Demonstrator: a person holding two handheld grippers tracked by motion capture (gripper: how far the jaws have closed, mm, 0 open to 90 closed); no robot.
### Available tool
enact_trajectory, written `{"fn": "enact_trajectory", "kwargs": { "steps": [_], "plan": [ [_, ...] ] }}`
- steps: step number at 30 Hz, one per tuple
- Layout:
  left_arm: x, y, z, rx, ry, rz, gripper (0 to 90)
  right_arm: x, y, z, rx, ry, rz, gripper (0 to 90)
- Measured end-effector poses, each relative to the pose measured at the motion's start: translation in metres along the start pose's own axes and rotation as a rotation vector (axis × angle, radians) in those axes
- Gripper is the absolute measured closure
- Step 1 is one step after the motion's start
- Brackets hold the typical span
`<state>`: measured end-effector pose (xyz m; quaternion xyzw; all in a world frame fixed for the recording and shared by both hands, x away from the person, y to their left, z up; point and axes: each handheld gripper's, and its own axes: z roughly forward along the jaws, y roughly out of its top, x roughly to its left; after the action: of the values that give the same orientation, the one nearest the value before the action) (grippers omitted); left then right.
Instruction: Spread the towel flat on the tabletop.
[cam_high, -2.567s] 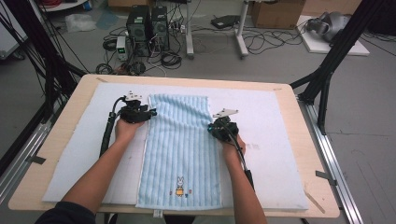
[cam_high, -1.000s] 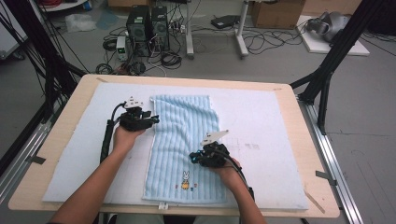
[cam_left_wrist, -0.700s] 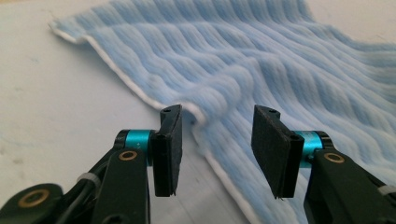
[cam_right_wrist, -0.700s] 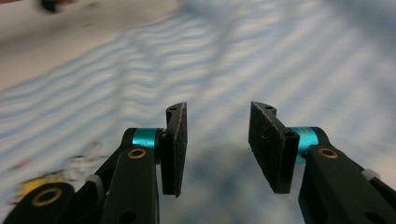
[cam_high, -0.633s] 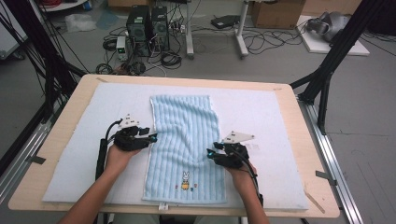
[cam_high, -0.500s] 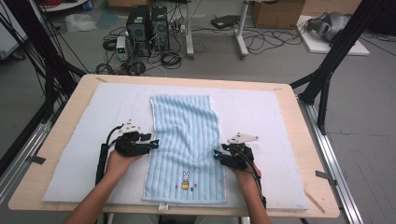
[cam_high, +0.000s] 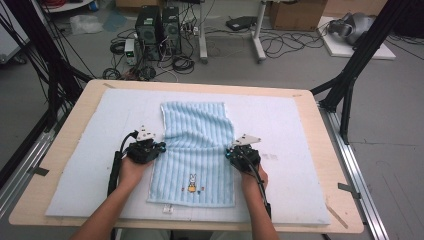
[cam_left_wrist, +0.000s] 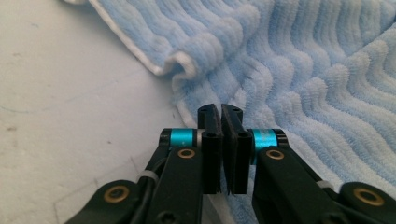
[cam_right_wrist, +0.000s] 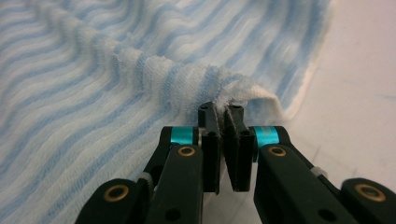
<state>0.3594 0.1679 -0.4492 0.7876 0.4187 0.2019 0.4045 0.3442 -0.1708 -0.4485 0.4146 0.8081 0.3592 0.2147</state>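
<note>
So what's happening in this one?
A person at a table works on a light blue striped towel spread on a white mat. The left tongs are pinched shut on the towel's left edge and the right tongs on its right edge, both about halfway along; each set has just closed. The cloth bunches up slightly at each grip. The end with the small rabbit picture lies flat nearest the person. It looks like a fold is about to start.

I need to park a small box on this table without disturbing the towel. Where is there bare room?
Bare white foam mat lies right of the light blue striped towel, and more at its left. It is crowded mid-towel, where both grippers meet its side edges.
</note>
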Motion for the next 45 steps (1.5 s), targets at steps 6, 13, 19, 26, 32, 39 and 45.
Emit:
{"fn": "enact_trajectory", "kwargs": {
  "steps": [6, 13, 19, 26, 32, 39, 45],
  "plan": [
    [0.004, -0.007, -0.009, 0.011, -0.083, -0.066, 49.4, -0.002, -0.002, -0.005, -0.025, -0.021, 0.026, 64.4],
    [0.001, -0.019, -0.03, -0.033, -0.148, -0.089, 49.4, 0.003, -0.017, -0.027, -0.038, 0.057, 0.023, 46.3],
    [-0.003, -0.028, -0.036, -0.022, -0.194, -0.077, 50.2, 0.011, -0.026, -0.04, -0.093, 0.155, 0.009, 38.3],
    [-0.014, -0.031, -0.038, 0.021, -0.23, -0.013, 55.0, 0.022, -0.032, -0.043, -0.048, 0.246, -0.069, 55.8],
    [-0.023, -0.033, -0.041, 0.033, -0.224, 0.063, 81.9, 0.02, -0.035, -0.041, 0.004, 0.296, -0.076, 81.1],
    [-0.035, -0.043, -0.054, 0.037, -0.282, 0.051, 84.4, 0.02, -0.042, -0.048, 0.022, 0.38, -0.072, 85.3],
    [-0.041, -0.053, -0.068, 0.047, -0.321, 0.034, 84.3, 0.027, -0.048, -0.06, 0.046, 0.402, -0.099, 85.2]
  ]
}}
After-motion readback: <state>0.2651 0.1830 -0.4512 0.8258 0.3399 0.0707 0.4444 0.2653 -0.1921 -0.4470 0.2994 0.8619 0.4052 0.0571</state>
